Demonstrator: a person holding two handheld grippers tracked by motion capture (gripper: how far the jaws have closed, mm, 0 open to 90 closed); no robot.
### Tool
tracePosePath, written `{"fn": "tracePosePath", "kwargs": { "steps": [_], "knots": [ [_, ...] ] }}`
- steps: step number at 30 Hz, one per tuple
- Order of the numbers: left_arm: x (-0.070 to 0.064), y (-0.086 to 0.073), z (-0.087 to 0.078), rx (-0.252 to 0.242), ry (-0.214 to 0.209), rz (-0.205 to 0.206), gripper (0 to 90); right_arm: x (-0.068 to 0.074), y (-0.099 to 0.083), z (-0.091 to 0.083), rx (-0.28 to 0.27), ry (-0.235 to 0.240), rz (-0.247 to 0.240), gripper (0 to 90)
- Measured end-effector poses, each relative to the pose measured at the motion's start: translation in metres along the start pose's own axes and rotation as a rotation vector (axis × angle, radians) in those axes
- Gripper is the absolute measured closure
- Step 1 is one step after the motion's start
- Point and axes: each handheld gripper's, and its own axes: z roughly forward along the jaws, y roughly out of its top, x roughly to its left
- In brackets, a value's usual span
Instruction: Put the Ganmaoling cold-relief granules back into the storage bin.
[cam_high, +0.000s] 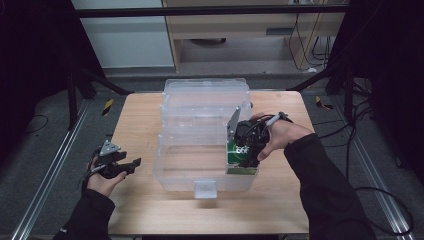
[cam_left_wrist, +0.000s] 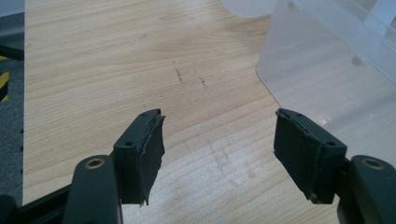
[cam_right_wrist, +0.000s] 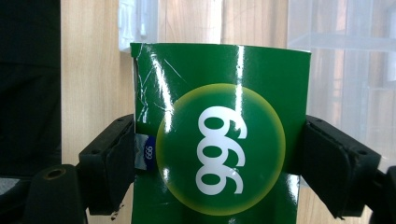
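Wooden tabletop with one clear plastic box, one green carton, two tongs.

Nearest, the left tongs rest spread apart and empty at the tabletop's left edge, just beside the box's wall. Farther in, the right tongs clamp one green carton by its sides, held at the box's near right corner; its round yellow-edged badge reads "999" in white. Beyond, the box's lid stands open.

A light wooden table carries a clear plastic storage box at its centre, its open lid lying back toward twelve o'clock. The wood toward nine o'clock shows faint dark scuff marks.
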Motion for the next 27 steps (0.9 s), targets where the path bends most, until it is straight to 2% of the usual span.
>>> {"fn": "tracePosePath", "kwargs": {
  "steps": [17,22,27],
  "knots": [
    [0.000,-0.001,0.000,0.001,-0.001,0.000,32.2,-0.002,-0.002,0.017,0.024,0.010,-0.018,18.1],
    [0.000,-0.001,0.001,0.004,-0.001,0.002,32.2,-0.003,-0.002,0.018,0.020,0.011,0.000,18.1],
    [0.000,-0.001,0.001,0.005,0.000,0.002,32.2,-0.002,-0.003,0.020,0.032,0.004,-0.007,18.7]
  ]
}}
